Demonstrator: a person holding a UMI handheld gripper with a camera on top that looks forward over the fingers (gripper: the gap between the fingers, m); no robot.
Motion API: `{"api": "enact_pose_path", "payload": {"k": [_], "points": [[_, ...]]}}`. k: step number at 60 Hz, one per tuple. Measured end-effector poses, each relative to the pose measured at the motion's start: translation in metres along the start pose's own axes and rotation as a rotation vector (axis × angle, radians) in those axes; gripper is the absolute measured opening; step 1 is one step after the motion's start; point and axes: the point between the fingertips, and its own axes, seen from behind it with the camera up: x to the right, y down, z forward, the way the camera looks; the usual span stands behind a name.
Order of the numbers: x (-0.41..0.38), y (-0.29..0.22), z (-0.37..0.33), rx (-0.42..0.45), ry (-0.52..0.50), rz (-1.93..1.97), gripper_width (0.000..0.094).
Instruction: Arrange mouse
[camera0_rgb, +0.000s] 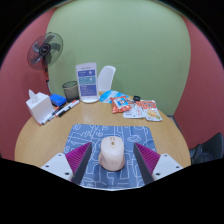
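The tongs (112, 166) stand apart, their pink pads (79, 158) either side of a pale mouse (112, 152) with a gap at each side. The mouse rests on a grey patterned mousepad (100, 136) at the near edge of the round wooden bench (45, 138). Beyond lie snack packets (136, 106), and pens (57, 110) at the left edge. At the far edge stand a tissue box (39, 105), a white canister (87, 83) and a fan (44, 50).

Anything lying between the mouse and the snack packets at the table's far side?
In the gripper view, only mouse mat and bare table separate the mouse, which stands between the open gripper fingers, from the snack packets.
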Motion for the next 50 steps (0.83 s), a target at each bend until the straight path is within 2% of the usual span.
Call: {"api": "enact_pose_path", "payload": {"k": [14, 29, 38, 50], "points": [[-0.007, -0.012, -0.126, 0.080, 0.093, 0.007, 0.0854], [-0.035, 0.023, -0.249, 0.106, 0.136, 0.026, 0.0839], [-0.051, 0.045, -0.292, 0.108, 0.141, 0.008, 0.0840], [-0.057, 0.060, -0.314, 0.098, 0.142, 0.020, 0.0842]]}}
